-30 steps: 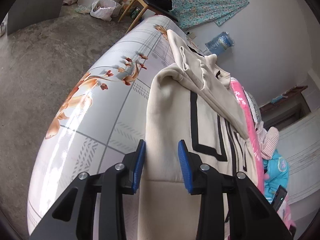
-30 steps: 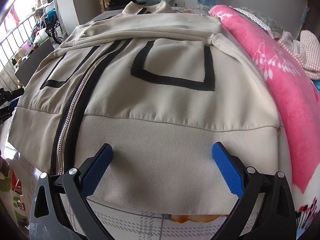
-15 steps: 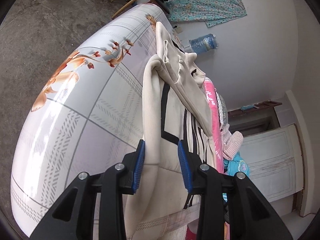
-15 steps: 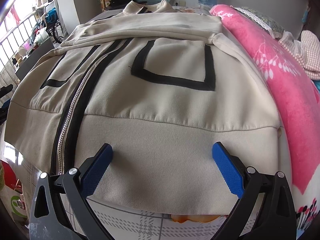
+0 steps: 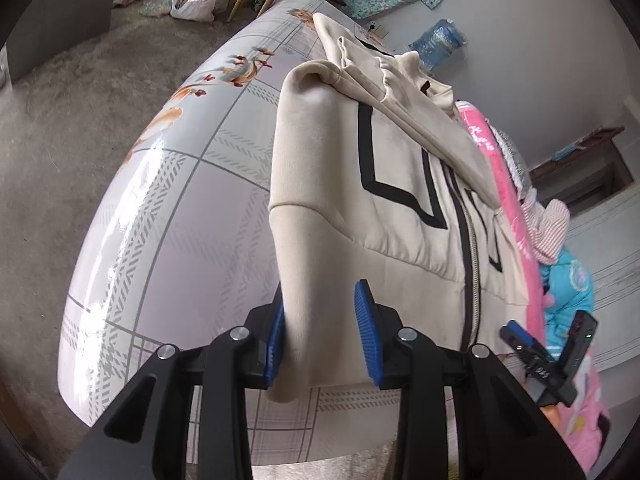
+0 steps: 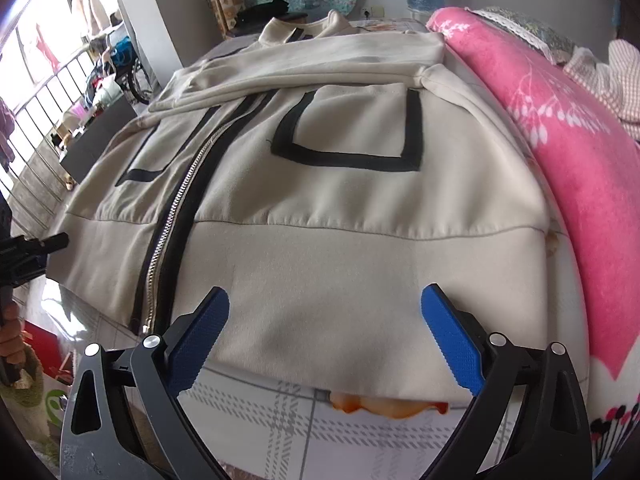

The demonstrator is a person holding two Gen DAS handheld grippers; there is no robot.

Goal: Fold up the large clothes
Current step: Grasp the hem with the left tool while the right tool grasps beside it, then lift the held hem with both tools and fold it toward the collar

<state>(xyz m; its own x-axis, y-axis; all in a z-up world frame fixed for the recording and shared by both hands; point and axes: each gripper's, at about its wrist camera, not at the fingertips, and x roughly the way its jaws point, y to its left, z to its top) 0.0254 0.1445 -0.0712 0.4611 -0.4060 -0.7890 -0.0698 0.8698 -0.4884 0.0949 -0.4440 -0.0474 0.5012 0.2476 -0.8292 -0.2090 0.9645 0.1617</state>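
Lying flat on the patterned table (image 6: 280,432), the cream zip jacket (image 6: 344,208) has its hem band toward 6 o'clock in the right wrist view. Right gripper (image 6: 325,340) hovers over that hem, fingers spread wide, pads not pressing cloth; its jaws have just been closing slightly, hem band below and between them.

Left gripper (image 5: 320,340): jaws part-closed, the hem's corner fold between them. Left pad touches the cloth; a gap shows at the right pad (image 5: 366,332), so I cannot tell if it is pinching.

Left wrist view only: bare table (image 5: 168,240) at 9 o'clock of the jacket (image 5: 400,184), and the right gripper's tip at 4 o'clock.

Right wrist view only: full zip line (image 6: 172,220), black pocket outline, pink blanket (image 6: 568,168) touching the jacket at 3 o'clock, a hand (image 6: 10,332) at 9 o'clock.
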